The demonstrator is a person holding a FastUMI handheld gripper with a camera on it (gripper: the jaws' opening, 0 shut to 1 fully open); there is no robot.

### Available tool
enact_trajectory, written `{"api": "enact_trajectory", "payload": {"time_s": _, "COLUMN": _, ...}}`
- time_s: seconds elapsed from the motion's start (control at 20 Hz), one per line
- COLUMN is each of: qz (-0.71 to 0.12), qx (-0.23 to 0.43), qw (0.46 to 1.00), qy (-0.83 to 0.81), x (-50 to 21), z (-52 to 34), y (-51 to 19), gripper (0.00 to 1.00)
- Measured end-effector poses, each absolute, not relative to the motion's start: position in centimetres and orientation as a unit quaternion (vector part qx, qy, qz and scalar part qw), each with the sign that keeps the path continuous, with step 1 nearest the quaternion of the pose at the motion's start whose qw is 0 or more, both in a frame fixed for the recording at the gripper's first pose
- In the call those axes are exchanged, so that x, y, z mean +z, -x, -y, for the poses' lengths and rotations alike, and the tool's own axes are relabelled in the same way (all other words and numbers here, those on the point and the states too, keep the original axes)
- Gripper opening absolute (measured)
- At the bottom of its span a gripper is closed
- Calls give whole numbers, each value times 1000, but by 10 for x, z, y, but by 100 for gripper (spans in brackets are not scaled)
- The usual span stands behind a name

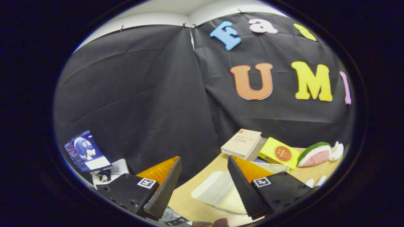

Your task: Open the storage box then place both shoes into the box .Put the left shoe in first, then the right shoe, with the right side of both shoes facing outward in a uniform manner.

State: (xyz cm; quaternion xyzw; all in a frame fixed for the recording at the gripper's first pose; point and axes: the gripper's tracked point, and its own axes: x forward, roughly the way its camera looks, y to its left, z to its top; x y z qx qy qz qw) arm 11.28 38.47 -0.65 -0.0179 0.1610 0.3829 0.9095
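Storage box [214,189] lies beyond the tool [204,186]; fingers spread, empty.

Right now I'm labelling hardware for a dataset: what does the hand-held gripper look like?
The hand-held gripper has two wedge-shaped fingers with ridged, textured inner faces, standing apart and open with nothing between them. Each is mounted on a black block with visible screws and carries a small square black-and-white marker.
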Motion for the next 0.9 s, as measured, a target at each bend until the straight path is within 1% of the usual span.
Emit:
{"api": "enact_trajectory", "payload": {"time_s": 0.15, "qz": -143, "qx": 327, "qw": 934, "qy": 19, "x": -2, "z": -322, "y": -116, "gripper": 96}}
{"api": "enact_trajectory", "payload": {"time_s": 0.35, "qz": -140, "qx": 257, "qw": 956, "qy": 22, "x": -4, "z": -231, "y": -122, "gripper": 96}}
{"api": "enact_trajectory", "payload": {"time_s": 0.5, "qz": -123, "qx": 203, "qw": 971, "qy": 29, "x": -10, "z": -170, "y": -143, "gripper": 96}}
{"api": "enact_trajectory", "payload": {"time_s": 0.6, "qz": -133, "qx": 167, "qw": 976, "qy": 42, "x": -24, "z": -128, "y": -156, "gripper": 96}}
{"api": "enact_trajectory", "payload": {"time_s": 0.9, "qz": -199, "qx": 115, "qw": 973, "qy": 15, "x": -59, "z": -27, "y": -185, "gripper": 96}}
